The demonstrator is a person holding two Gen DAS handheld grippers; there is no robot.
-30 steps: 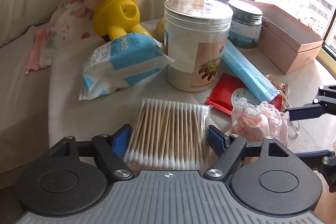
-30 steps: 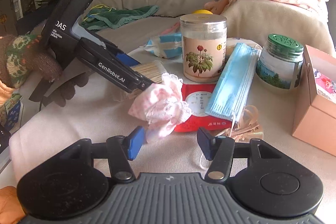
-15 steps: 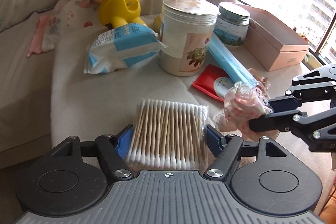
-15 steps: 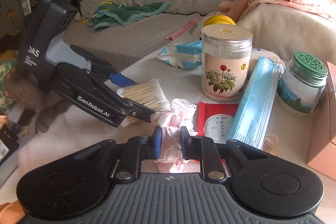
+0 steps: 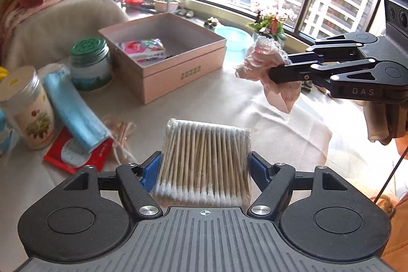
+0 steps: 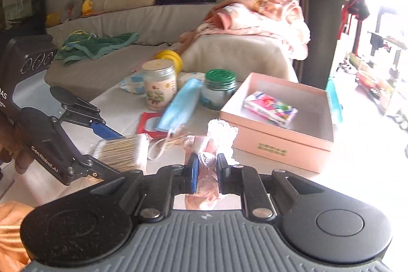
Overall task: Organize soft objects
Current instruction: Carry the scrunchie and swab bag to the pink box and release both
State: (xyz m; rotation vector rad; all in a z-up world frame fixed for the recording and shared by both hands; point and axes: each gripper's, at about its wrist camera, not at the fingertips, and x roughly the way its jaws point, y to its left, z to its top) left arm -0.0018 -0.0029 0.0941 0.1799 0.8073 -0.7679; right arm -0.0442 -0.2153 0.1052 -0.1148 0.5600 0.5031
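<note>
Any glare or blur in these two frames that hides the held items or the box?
Left wrist: window glare whitens the tablecloth at right, yet swabs and box stay sharp. Right wrist: the right edge is blown out; the lace cloth top is overexposed in the right claw; box contents stay readable.

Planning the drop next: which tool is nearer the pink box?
Right. The right tool, shut on the pink lace cloth, hangs just off the pink box; the left tool, holding the cotton swab pack, sits farther back.
</note>
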